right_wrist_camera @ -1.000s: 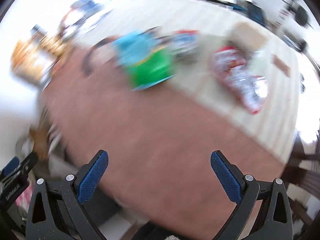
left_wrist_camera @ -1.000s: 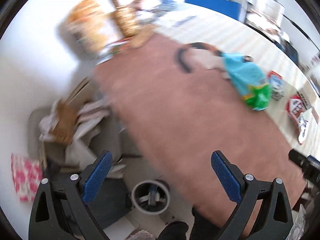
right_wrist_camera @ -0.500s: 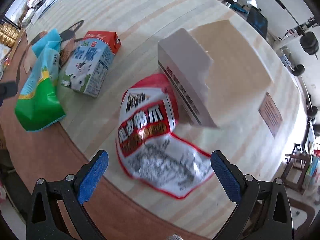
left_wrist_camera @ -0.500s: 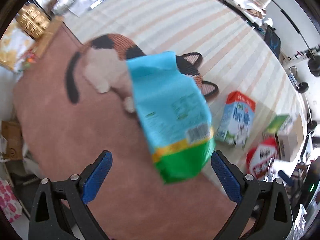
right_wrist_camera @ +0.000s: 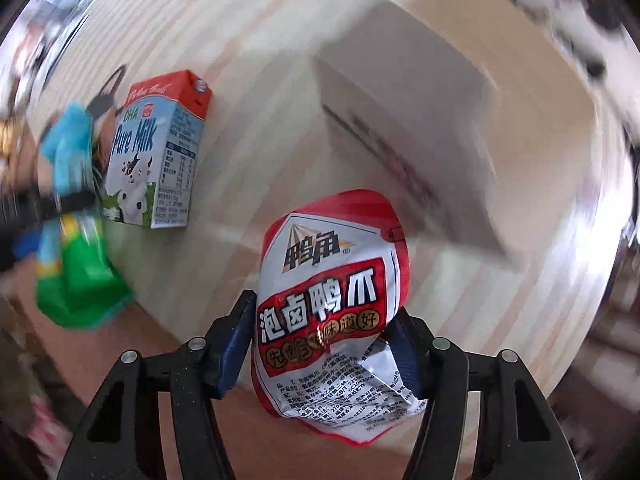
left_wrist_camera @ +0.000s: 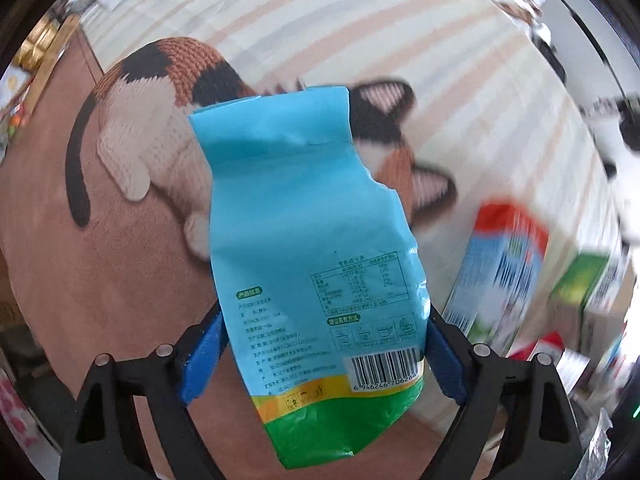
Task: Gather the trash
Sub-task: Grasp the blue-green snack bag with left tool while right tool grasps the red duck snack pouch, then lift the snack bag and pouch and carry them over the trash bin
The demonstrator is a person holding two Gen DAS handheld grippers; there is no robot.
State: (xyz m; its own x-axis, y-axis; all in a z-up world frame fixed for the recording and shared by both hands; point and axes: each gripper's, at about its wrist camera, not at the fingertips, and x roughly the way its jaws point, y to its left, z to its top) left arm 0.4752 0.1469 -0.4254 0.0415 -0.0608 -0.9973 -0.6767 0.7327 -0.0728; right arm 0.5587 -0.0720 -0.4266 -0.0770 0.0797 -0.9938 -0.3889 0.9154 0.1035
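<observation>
A blue and green snack bag [left_wrist_camera: 312, 240] lies barcode side up, partly on a knitted cat-shaped mat [left_wrist_camera: 160, 92]. My left gripper [left_wrist_camera: 324, 320] straddles its lower half; the jaws are closing and both blue pads meet the bag's side edges. A red and white snack bag [right_wrist_camera: 332, 280] is crumpled between the pads of my right gripper [right_wrist_camera: 324, 308], whose jaws are also closing and pinch it from both sides. The blue bag [right_wrist_camera: 72, 240] also shows, blurred, at the left of the right wrist view.
A Pure Milk carton [right_wrist_camera: 156, 152] lies between the two bags, also seen blurred [left_wrist_camera: 500, 280]. A white box [right_wrist_camera: 408, 128] stands just behind the red bag. A green box [left_wrist_camera: 580, 292] sits far right. Pale striped tabletop [left_wrist_camera: 360, 20] meets a brown surface [left_wrist_camera: 100, 260].
Both grippers came down from a wide view of the table onto the bags. Their jaws, wide apart before, have narrowed onto the blue bag and the red bag.
</observation>
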